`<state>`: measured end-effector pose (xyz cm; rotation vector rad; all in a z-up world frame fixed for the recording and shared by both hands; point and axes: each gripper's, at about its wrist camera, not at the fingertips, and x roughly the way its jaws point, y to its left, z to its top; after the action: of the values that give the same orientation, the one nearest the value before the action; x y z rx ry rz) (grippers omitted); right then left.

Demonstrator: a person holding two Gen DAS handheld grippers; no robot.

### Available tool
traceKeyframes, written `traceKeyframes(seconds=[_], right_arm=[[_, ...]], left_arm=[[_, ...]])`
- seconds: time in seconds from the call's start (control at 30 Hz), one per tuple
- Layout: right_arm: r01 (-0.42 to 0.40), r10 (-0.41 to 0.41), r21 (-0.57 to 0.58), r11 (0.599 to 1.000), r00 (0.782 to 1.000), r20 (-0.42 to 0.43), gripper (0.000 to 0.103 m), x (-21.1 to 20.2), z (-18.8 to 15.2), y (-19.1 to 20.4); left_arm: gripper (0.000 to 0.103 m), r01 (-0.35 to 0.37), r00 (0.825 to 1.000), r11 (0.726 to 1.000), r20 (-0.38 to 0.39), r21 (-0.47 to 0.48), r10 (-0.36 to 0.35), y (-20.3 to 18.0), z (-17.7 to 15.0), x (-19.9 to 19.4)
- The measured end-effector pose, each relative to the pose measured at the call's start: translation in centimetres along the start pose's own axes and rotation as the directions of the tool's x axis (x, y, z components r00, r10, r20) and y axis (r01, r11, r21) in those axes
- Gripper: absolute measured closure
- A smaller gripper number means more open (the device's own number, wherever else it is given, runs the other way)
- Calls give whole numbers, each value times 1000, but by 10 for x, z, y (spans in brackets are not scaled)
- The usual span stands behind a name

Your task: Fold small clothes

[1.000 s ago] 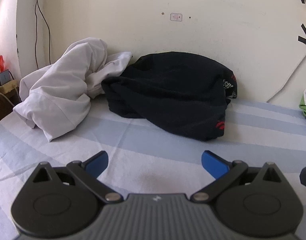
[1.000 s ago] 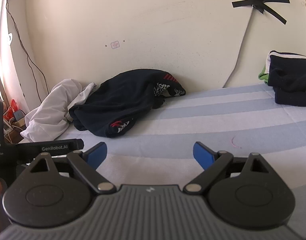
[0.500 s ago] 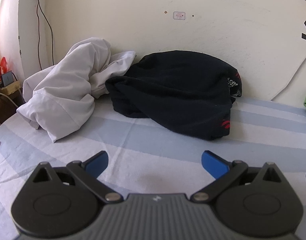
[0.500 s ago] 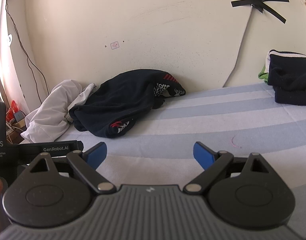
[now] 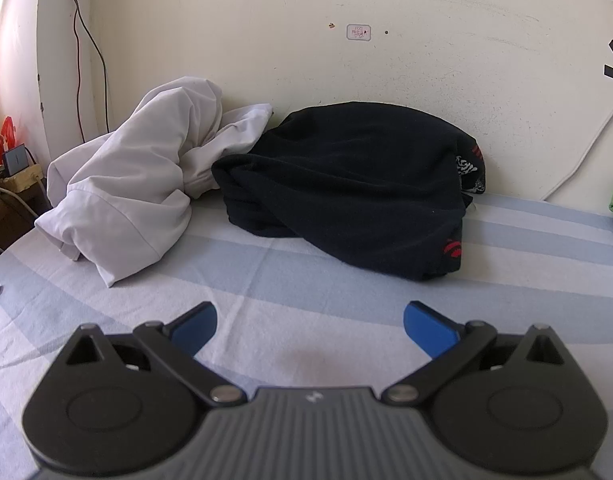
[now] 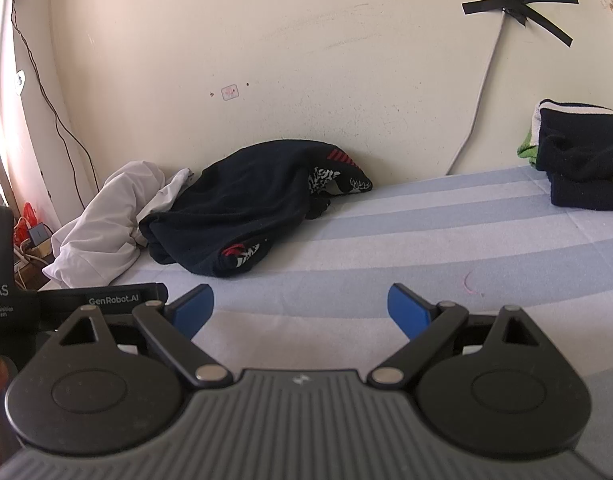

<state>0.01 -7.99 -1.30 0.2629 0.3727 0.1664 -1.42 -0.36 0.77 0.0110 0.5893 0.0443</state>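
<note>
A crumpled black garment (image 5: 346, 184) (image 6: 246, 204) with red and white print lies against the wall on the blue-striped bed sheet (image 5: 306, 292) (image 6: 426, 248). A rumpled white garment (image 5: 134, 184) (image 6: 102, 232) lies to its left, touching it. My left gripper (image 5: 309, 322) hovers open over the sheet, short of both garments, nothing between its blue fingers. My right gripper (image 6: 300, 306) is open too, farther back and to the right, with bare sheet ahead of it. The left gripper's black body (image 6: 66, 304) shows at the left edge of the right wrist view.
A stack of folded dark and green clothes (image 6: 582, 164) sits at the right end of the bed. The cream wall (image 5: 346, 40) runs behind everything, with a white cable (image 6: 478, 92) and black tape. Off the bed's left edge stand a box with cords (image 5: 14, 172).
The left gripper has swung slightly left and moved a little closer, so both garments sit further right and larger in its view. The right gripper has barely moved. Both stay open.
</note>
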Motion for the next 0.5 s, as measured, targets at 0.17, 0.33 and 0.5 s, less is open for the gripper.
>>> traceKeyframes(seconds=[0.17, 0.33, 0.5], right_arm=[[-1, 1, 0, 1000, 1000, 0, 7, 0, 0, -1], [-1, 1, 1, 1000, 1000, 1, 7, 0, 0, -1], [-2, 2, 2, 1000, 1000, 1, 7, 0, 0, -1]], left_arm=[[0, 2, 1000, 1000, -4, 1, -2, 0, 0, 0], [0, 5, 1000, 1000, -21, 2, -5, 2, 2, 2], [0, 4, 1000, 1000, -28, -2, -4, 3, 2, 4]])
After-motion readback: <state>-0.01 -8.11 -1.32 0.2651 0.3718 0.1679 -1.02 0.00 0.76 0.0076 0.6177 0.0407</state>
